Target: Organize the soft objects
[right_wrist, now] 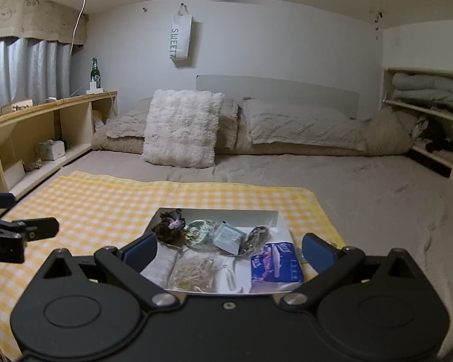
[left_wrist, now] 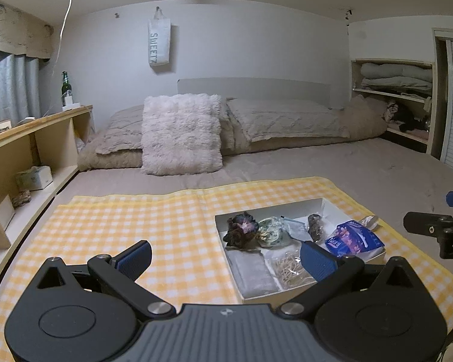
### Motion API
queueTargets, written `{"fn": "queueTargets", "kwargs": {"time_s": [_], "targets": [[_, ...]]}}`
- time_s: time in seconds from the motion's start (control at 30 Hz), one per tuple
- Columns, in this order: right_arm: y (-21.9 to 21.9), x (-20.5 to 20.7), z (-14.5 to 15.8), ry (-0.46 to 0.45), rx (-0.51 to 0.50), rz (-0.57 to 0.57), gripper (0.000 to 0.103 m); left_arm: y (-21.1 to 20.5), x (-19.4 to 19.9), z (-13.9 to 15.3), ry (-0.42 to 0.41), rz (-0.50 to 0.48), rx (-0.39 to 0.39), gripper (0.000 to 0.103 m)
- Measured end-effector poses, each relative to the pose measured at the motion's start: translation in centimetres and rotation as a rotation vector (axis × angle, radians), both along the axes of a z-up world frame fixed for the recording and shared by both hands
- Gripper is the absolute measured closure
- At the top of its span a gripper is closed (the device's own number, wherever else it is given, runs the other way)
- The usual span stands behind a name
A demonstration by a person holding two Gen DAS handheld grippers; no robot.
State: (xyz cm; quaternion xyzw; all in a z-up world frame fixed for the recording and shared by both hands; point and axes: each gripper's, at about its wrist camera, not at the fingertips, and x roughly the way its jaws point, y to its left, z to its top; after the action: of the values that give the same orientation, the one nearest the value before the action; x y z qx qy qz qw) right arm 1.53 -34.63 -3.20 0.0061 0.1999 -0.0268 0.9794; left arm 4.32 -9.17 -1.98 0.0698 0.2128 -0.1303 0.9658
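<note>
Yellow gingham cloth [left_wrist: 120,220] keeps my white tray [right_wrist: 282,221] of scrunchies and packets level on the bed; both my left gripper [left_wrist: 225,259] and right gripper [right_wrist: 229,252] hover wide open, holding nothing.

Matt checked cloth [left_wrist: 120,220] (woven), shaggy plush pillow [left_wrist: 181,134], glossy packet [right_wrist: 276,262]

Support surface: wide bed with taupe sheet [right_wrist: 362,199]. Directly on it: yellow-and-white checked cloth [right_wrist: 105,205] in front, shaggy white square cushion [right_wrist: 182,128] propped against flat beige pillows [right_wrist: 299,126] at the head. Shallow white cardboard box [right_wrist: 273,218] sits on the cloth.
</note>
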Motion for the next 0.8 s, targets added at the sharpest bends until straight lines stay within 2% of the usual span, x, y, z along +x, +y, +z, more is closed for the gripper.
{"fn": "queueTargets", "kwargs": {"time_s": [0.23, 0.8], "targets": [[0.7, -1.3, -0.6, -0.012, -0.009, 0.002, 0.000, 1.0, -0.9, -0.6, 0.007, 0.031, -0.011, 0.000], [1.4, -2.0, -0.7, -0.029, -0.026, 0.007, 0.000, 1.3, -1.6, -0.7, 0.008, 0.033, -0.012, 0.000]]}}
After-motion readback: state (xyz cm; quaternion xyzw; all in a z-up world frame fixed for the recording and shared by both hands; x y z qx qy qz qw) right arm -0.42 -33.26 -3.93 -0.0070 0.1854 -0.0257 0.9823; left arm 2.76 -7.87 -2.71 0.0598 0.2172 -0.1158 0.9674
